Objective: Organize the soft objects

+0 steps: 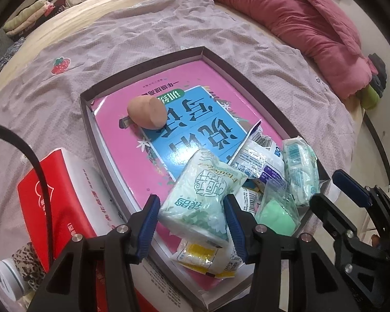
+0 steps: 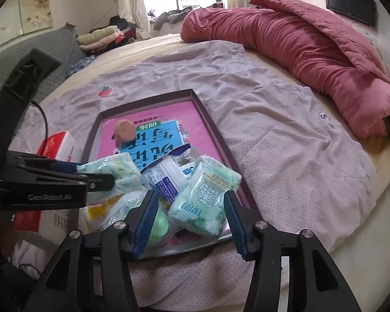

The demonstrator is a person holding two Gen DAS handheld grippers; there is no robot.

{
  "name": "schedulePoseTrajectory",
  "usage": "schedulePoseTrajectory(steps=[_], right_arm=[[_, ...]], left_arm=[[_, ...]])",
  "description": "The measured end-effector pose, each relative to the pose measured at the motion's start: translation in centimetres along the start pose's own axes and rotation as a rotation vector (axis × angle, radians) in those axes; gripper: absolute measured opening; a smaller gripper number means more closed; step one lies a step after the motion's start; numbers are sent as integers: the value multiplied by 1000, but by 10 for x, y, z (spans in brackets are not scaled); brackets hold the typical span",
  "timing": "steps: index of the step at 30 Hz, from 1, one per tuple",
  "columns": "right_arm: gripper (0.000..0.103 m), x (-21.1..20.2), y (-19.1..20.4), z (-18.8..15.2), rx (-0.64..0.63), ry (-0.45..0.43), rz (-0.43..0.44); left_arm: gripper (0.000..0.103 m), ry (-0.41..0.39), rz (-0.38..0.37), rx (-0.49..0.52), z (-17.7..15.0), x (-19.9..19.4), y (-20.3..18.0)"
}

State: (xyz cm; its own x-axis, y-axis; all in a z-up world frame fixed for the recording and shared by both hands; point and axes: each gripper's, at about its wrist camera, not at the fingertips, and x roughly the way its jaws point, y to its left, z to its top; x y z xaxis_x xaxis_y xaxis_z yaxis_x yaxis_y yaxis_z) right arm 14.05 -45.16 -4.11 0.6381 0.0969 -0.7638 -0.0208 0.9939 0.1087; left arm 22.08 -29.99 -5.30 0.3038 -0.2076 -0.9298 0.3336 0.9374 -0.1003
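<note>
Pale-green tissue pack (image 1: 195,195) fills the left wrist view, pinched between the left claw (image 1: 192,223) pads over the tray (image 1: 153,65) on the bed, near the peach sponge (image 1: 147,113). From the right wrist view, the right claw (image 2: 189,223) stands open around a second tissue pack (image 2: 205,195), pads apparently clear. Best set each pack flat beside its neighbours before letting go.
</note>
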Motion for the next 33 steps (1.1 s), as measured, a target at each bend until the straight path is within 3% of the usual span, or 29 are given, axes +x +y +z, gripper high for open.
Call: schedulePoseTrajectory(steps=[19,33], right_arm=[[59,-44,-4,18,25,-87,-4],[60,-58,2,18,-1,-96,-33]], left_arm=[[58,63,0,43,-2,2,-9],[62,45,6,40,-7,-12,-8]])
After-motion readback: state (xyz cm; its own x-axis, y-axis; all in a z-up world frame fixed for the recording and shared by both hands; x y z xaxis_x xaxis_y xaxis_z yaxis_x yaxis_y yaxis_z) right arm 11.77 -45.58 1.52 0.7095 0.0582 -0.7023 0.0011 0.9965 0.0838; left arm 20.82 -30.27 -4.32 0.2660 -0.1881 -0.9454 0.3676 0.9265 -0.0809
